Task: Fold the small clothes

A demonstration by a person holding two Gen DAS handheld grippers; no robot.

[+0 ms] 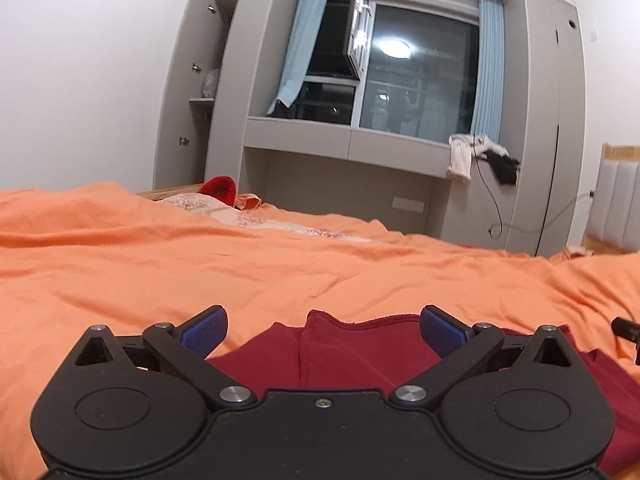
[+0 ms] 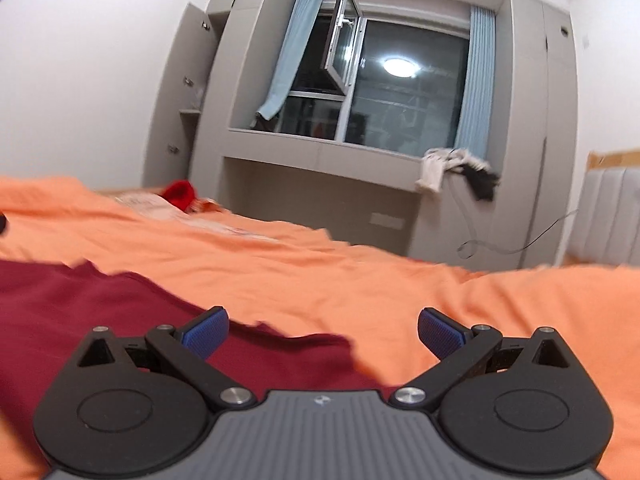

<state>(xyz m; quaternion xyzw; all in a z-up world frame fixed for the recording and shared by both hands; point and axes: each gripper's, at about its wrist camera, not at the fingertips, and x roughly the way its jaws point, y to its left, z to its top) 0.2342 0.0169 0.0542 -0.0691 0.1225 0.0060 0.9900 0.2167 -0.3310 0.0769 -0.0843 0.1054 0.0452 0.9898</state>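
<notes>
The left tool (image 1: 324, 330) is spread wide and holds nothing, low over a dark red garment (image 1: 344, 356) that lies at the bottom centre of its frame on the orange sheet (image 1: 200, 264). The right tool (image 2: 323, 330) is also wide and empty; in its frame the garment (image 2: 100, 312) fills the lower left, its edge running under the left finger. A red hat (image 1: 218, 188) sits far back on the bed, below the window (image 1: 416, 68).

The left gripper (image 1: 324, 330) is sitting low in the bottom centre of its frame, blue-padded fingers (image 1: 204, 330) spreading wide apart. The right gripper (image 2: 323, 330) is likewise gaping, holding nothing, at bottom centre.
</notes>
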